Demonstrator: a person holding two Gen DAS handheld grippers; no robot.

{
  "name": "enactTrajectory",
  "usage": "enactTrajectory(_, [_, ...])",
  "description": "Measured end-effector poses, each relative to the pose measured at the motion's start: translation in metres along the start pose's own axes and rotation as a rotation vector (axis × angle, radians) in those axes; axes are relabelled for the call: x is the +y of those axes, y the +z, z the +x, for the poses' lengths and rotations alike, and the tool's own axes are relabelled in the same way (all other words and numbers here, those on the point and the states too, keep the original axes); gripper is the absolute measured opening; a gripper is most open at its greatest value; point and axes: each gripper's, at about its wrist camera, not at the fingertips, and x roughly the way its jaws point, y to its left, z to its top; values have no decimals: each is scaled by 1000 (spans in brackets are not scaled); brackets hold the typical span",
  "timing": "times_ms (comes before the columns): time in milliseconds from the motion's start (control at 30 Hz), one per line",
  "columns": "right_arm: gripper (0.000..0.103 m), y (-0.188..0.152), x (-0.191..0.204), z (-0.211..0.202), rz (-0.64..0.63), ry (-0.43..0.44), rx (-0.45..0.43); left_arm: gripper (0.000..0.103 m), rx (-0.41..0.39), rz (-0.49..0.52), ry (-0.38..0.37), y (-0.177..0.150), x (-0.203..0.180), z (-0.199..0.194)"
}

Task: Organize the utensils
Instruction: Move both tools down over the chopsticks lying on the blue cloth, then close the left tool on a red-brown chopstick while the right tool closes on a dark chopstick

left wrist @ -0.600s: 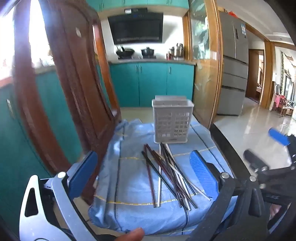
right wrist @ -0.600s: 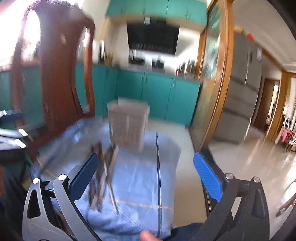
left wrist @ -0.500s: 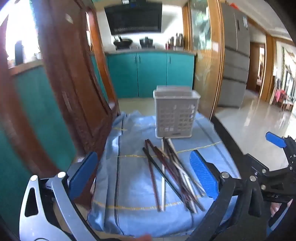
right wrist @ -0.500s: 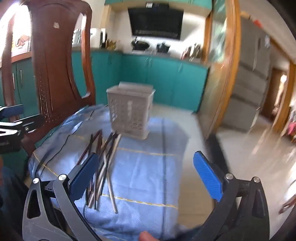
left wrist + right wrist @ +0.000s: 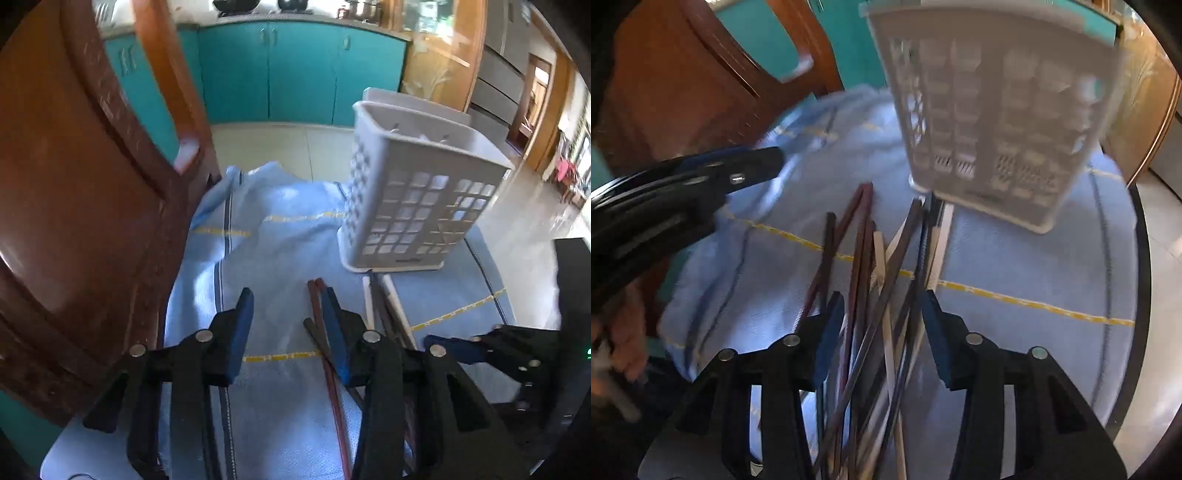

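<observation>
Hovering over the loose pile of dark and pale chopsticks (image 5: 875,295) on the blue cloth-covered worktop (image 5: 1015,332), my right claw (image 5: 882,328) straddles them, pads apart and not pressing. My left claw (image 5: 288,325) stands apart too, empty, beside the pile's left edge. A white perforated plastic utensil basket (image 5: 417,195) stands upright near the worktop's far edge, just beyond the chopstick tips.

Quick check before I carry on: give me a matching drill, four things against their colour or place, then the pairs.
Things:
1. utensil basket
2. chopsticks
3. cloth
4. chair back

Descriptions:
A. light blue with yellow stitched lines, under everything
B. dark reddish-brown wood, left of the cloth
C. pale perforated plastic, upright at the far side of the cloth
D. loose pile of dark and pale sticks, in front of the basket

Pairs: 1-C, 2-D, 3-A, 4-B
</observation>
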Motion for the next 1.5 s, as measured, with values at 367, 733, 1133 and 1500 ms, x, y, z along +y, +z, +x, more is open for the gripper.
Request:
enactTrajectory(367, [6,-9,-56,-11,115,28,50,50,109,8,-40,-6,-3,35])
enactTrajectory(733, [23,-20,-83,-23,69,-147,31,33,212,36,-88,-35,-23,67])
enactTrajectory(1133, [36,-20,-90,-16,92,-143,45,13,231,78,-42,-33,-31,88])
enactTrajectory(1500, [42,-19,-89,-17,96,-148,36,14,144,73,-50,-34,-32,55])
